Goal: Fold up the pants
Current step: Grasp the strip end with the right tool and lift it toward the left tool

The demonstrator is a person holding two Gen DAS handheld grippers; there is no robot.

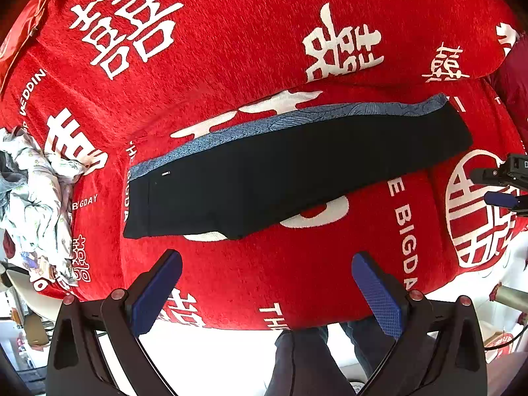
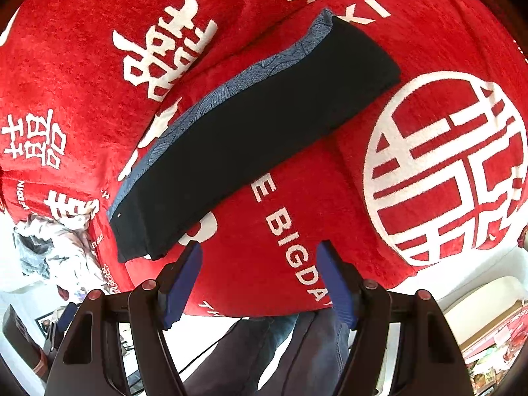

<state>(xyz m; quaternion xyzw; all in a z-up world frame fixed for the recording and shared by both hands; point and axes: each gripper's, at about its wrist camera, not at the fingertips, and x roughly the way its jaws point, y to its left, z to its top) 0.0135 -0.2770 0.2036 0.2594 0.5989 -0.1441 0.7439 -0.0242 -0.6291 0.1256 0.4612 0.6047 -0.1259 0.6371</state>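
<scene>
Across the left wrist view, the black pants lay folded lengthwise into one long strip on the red blanket, waistband toward nine o'clock and leg ends toward two o'clock, a blue patterned lining showing along their far edge. The left tongs hung released at six o'clock, blue pads spread wide, holding nothing and clear of the cloth; the pants lay just beyond them toward twelve. Only this view caught the tip of the right tongs at three o'clock, beside the leg ends without touching them. A heap of pale crumpled laundry sat at nine o'clock.

Over in the right wrist view, the pants ran on a slant from seven o'clock up to one o'clock. The right tongs were likewise released and empty, the waistband corner just beside the left pad. This view alone showed the whole white round emblem at three o'clock, well apart from the pants. The laundry lay at eight o'clock.
</scene>
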